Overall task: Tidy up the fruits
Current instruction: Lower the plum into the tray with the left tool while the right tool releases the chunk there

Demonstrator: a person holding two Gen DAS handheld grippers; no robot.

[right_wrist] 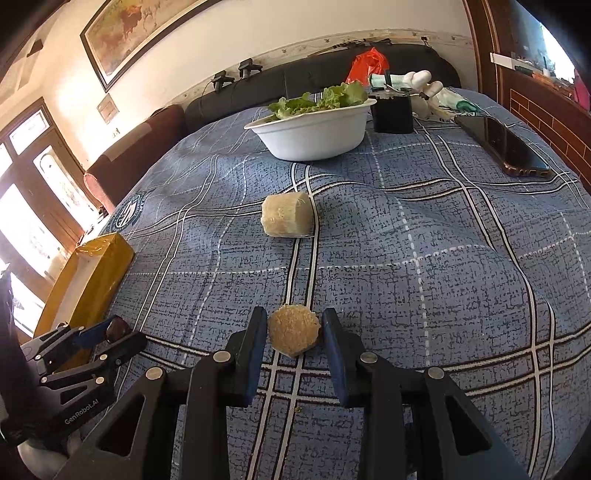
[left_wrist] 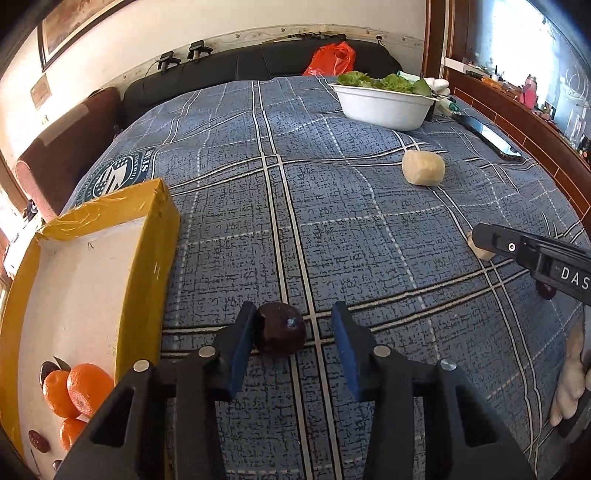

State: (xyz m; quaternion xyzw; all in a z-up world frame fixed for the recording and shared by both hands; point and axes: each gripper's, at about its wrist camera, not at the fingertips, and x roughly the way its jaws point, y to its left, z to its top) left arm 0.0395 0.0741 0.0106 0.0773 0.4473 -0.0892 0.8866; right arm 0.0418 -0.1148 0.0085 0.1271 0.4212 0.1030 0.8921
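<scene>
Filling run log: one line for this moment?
left gripper open around dark fruit | right gripper open around beige chunk | oranges boxed

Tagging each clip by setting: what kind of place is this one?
Most likely a living room at home: a black sofa and a framed picture line the wall, with a glazed wooden door at the left. The work surface is covered by a blue plaid cloth.

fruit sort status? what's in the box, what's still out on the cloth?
Done: three oranges and some dark fruits lie in the yellow box. In hand: left gripper has open jaws around a dark plum; right gripper has open jaws around a pale cut chunk; neither is lifted. Left: a second pale chunk sits loose near the white bowl.
</scene>
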